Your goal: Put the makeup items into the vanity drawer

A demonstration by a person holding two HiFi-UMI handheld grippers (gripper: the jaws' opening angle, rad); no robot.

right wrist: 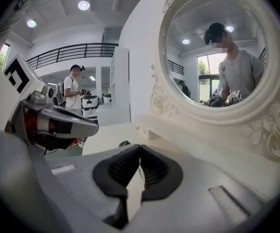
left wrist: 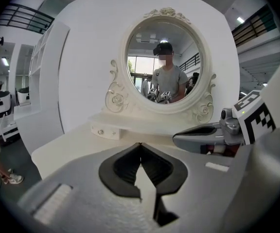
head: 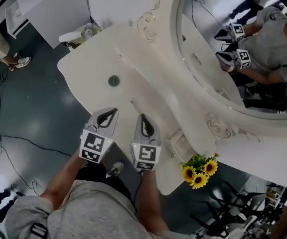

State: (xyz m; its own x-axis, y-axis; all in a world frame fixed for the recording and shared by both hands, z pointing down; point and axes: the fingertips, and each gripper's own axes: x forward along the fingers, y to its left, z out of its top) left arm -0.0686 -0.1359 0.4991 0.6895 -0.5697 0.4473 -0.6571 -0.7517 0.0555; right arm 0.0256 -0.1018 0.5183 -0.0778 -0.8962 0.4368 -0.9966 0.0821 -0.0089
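Both pairs of jaws were clenched on nothing. The left gripper [head: 114,111] and right gripper [head: 143,118] hung side by side before the mirror [head: 218,44]. Their cubes bore square markers. A dark disc [head: 113,80] lay left of the mirror, a small drawer [head: 180,147] and sunflowers [head: 199,171] below it.

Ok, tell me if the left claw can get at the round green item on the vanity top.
Probably yes: only bare vanity top lies between the left claw and the round green item. Its jaws are shut and would need opening.
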